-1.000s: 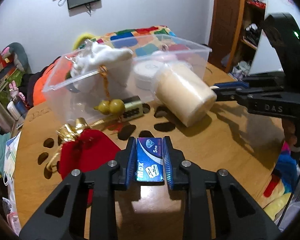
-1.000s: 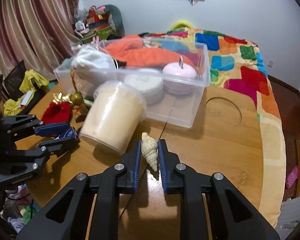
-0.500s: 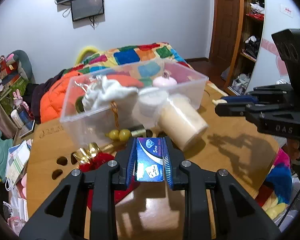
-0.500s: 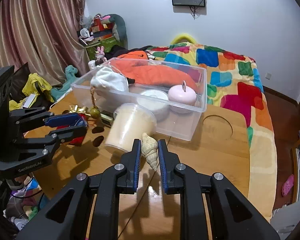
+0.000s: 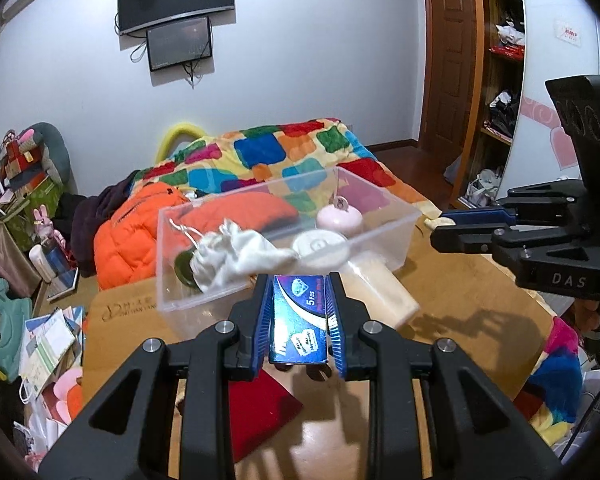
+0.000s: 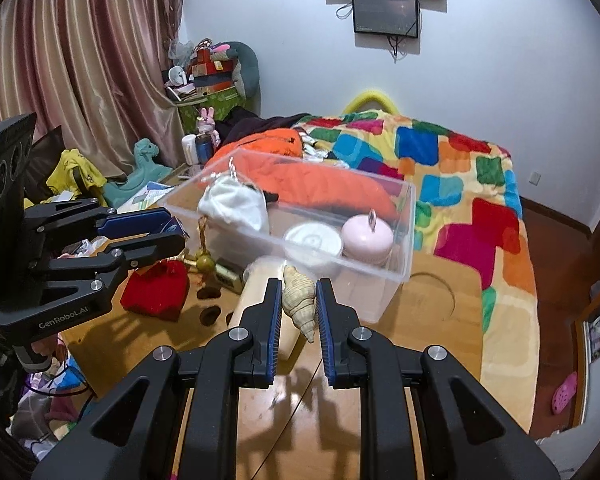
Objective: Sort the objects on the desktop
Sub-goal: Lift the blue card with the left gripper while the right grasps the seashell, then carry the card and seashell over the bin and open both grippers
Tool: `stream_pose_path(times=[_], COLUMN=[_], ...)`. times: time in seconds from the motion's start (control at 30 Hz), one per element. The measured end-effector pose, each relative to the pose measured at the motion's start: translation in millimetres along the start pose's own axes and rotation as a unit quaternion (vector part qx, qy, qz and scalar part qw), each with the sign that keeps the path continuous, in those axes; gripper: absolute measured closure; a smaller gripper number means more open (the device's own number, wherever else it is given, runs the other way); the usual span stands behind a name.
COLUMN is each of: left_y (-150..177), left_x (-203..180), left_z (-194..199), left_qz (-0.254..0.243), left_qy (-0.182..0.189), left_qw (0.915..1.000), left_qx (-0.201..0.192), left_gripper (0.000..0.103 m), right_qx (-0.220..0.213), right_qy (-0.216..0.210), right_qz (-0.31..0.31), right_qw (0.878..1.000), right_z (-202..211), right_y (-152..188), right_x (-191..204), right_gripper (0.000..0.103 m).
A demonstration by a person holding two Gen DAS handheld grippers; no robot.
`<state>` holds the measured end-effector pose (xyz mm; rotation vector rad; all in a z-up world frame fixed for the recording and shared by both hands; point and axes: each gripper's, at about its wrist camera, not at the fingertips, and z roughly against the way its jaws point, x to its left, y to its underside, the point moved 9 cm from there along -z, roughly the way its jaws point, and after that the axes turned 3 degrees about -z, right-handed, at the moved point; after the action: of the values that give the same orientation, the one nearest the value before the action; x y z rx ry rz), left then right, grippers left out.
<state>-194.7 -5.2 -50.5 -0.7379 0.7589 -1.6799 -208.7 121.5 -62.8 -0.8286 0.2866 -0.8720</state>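
Observation:
My left gripper is shut on a small blue box marked "5 pcs", held above the wooden table. My right gripper is shut on a beige spiral seashell, also lifted. Both are near the clear plastic bin, which holds a white cloth pouch, a white round tin and a pink round case. The bin also shows in the right wrist view. A cream tub lies on its side in front of the bin.
A red velvet pouch and a gold gourd charm lie on the table left of the tub. The table has cut-out holes. A bed with a colourful quilt and an orange jacket lies behind.
Both grippers have risen and pulled back from the table with the box and shell still held. The bin and tub now sit lower and smaller in view.

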Motion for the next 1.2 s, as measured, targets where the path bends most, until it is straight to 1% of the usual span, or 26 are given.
stream_pose_path(times=[0.27, 0.43, 0.73, 0.87, 1.03, 1.13, 1.2], left_y=[-21.6, -34.1, -50.2, -53.3, -54.4, -53.4, -52.6], left_x=[23.0, 33.8, 35.0, 33.2, 30.9, 30.4, 30.8], left_z=[-0.5, -7.2, -28.6, -40.8, -59.1, -70.3, -79.5], left_qz=[0.010, 0.012, 0.008, 0.007, 0.011, 0.011, 0.008], left_qy=[-0.002, -0.008, 0.005, 0.012, 0.023, 0.026, 0.025], left_qw=[0.9998, 0.9997, 0.9997, 0.9997, 0.9996, 0.9996, 0.9996], left_qx=[-0.016, -0.021, -0.022, -0.019, -0.009, -0.002, 0.004], left_gripper=[0.077, 0.077, 0.077, 0.077, 0.077, 0.077, 0.077], right_qx=[-0.019, -0.023, -0.007, 0.003, 0.008, 0.012, 0.017], right_qy=[0.005, 0.006, 0.010, -0.007, -0.014, -0.005, -0.013], right_qz=[0.009, 0.011, 0.014, -0.004, -0.018, -0.013, -0.017], right_qw=[1.000, 1.000, 1.000, 1.000, 1.000, 1.000, 1.000], right_z=[0.4, -9.0, -37.0, -49.5, -65.1, -77.4, -84.7], right_y=[-27.2, -39.7, -52.0, -53.2, -54.2, -55.6, -55.5], right_x=[-1.7, -4.3, -12.5, -16.6, -19.4, -20.9, -19.9], right_gripper=[0.088, 0.088, 0.088, 0.088, 0.088, 0.088, 0.088])
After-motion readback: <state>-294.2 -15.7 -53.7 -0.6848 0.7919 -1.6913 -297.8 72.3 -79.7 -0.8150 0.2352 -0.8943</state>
